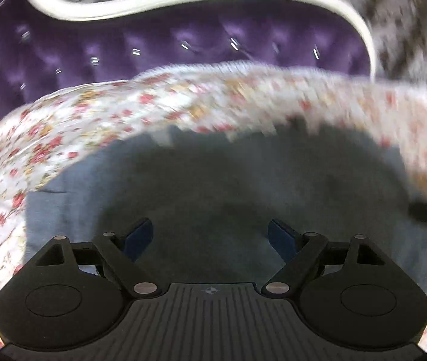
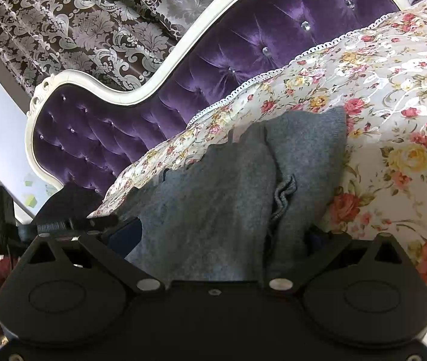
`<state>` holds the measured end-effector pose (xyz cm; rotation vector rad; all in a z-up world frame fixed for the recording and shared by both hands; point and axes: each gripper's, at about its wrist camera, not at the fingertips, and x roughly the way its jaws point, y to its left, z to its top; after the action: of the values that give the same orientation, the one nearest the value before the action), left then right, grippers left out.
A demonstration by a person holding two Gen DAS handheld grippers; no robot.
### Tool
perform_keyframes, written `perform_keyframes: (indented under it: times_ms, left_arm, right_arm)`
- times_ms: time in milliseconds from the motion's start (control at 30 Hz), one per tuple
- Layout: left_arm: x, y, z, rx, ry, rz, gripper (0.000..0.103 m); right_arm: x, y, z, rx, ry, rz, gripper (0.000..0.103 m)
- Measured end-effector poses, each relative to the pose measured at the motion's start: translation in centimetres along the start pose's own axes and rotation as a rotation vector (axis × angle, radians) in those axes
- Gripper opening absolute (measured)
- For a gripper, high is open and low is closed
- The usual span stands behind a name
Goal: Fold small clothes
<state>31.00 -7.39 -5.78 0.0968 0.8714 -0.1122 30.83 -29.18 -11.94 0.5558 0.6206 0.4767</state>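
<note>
Behind the work surface stands a purple tufted headboard (image 2: 243, 60) with a white frame, patterned curtains (image 2: 93, 24) beyond it; this headboard serves as the landmark throughout.

Left gripper (image 1: 210, 237): jaws spread wide, nothing between the blue pads (image 1: 141, 234); it points steeply down at the grey garment (image 1: 213, 180), which fills the space directly under and ahead of the fingertips, on the side away from the headboard; whether the tips touch the cloth cannot be told, the view being blurred.

Right gripper (image 2: 228, 240): grey knit fabric runs in between its fingers and bunches there; the pads themselves are hidden by the cloth, so whether it is clamped or merely resting cannot be told.

Grey garment (image 2: 243, 180): a small knitted piece lying on the floral bedspread (image 2: 394, 120), its far corner reaching toward the headboard but stopping short of the lace edge (image 2: 273, 75); a crumpled ridge runs down its middle, so it is not yet flat.

Judgement: the fold is at an early stage; the right side appears to anchor one edge while the left seeks its own hold. The next move calls for the left jaws to settle on a free edge of the garment, close on a single layer, and avoid pinching the bedspread beneath.
</note>
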Motion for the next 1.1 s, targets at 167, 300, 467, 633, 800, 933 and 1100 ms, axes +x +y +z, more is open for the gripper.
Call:
perform_keyframes:
  times_ms: [167, 300, 467, 633, 800, 933, 1100]
  left_arm:
    - [1.8, 0.2, -1.3, -0.065, -0.011, 0.024, 0.096]
    - [1.1, 1.1, -0.9, -0.081, 0.000, -0.017, 0.091]
    - [-2.6, 3.6, -2.7, -0.141, -0.025, -0.009, 0.090]
    - [-6.2, 7.0, -6.6, -0.169, -0.043, 0.024, 0.090]
    - [-9.0, 10.0, -10.6, -0.212, -0.044, 0.026, 0.090]
    - [-10.6, 12.1, -13.0, -0.253, -0.032, 0.019, 0.090]
    - [-12.1, 14.0, -14.8, -0.288, -0.040, 0.003, 0.090]
  right_arm:
    - [0.0, 0.0, 0.0, -0.007, 0.002, 0.003, 0.102]
    - [0.0, 0.0, -0.1, -0.009, -0.004, 0.002, 0.103]
    - [0.1, 0.3, -0.1, -0.002, -0.007, -0.018, 0.102]
    - [0.5, 0.4, 1.3, 0.051, 0.056, -0.084, 0.084]
    - [0.8, 0.7, 2.5, 0.049, 0.142, -0.232, 0.035]
    - [0.8, 2.3, 2.9, 0.055, 0.144, -0.320, 0.029]
    - [2.2, 8.9, 4.6, -0.092, 0.156, -0.424, 0.027]
